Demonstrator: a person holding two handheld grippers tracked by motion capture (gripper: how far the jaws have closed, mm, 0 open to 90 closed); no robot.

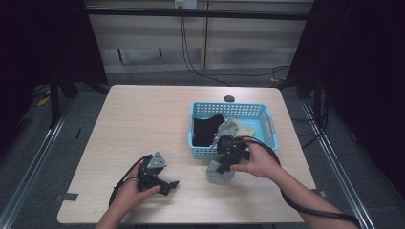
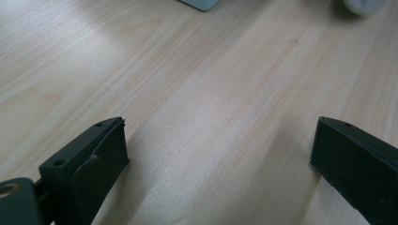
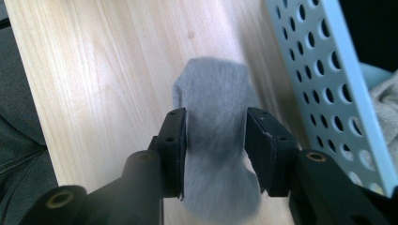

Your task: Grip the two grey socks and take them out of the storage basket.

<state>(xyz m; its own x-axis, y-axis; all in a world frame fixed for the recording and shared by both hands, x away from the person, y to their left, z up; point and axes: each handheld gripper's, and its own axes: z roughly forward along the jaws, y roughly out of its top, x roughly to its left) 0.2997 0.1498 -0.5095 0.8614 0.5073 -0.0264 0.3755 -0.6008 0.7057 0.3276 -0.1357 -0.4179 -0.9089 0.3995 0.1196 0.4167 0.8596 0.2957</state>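
A grey sock [image 3: 213,140] is pinched between the fingers of the right gripper [image 3: 215,150], which are closed against its sides in the right gripper view. In the high view the sock [image 1: 219,172] is seen hanging below the right gripper [image 1: 224,167], low over the table [image 1: 143,119] and just in front of the blue perforated basket [image 1: 203,152]. Whether its lower end touches the wood cannot be told.

The left gripper [image 1: 167,183] is held near the front edge of the table, well apart from the sock. Its fingers [image 2: 94,154] are spread wide, with nothing between them — bare wood is seen in the gap.

Inside the basket a black garment [image 1: 207,129] is lying at the left, with a pale cloth [image 1: 246,130] and another grey piece [image 1: 229,126] beside it. From the way things lie, the work is judged to be the moving of clothing between basket and table, one piece at a time. One sock is in hand outside the basket; no other garment is seen lying on the table. If the pieces are being taken out, little is done and at least three remain inside; if they are being put in, this sock may be the last — the direction cannot be settled from these views.
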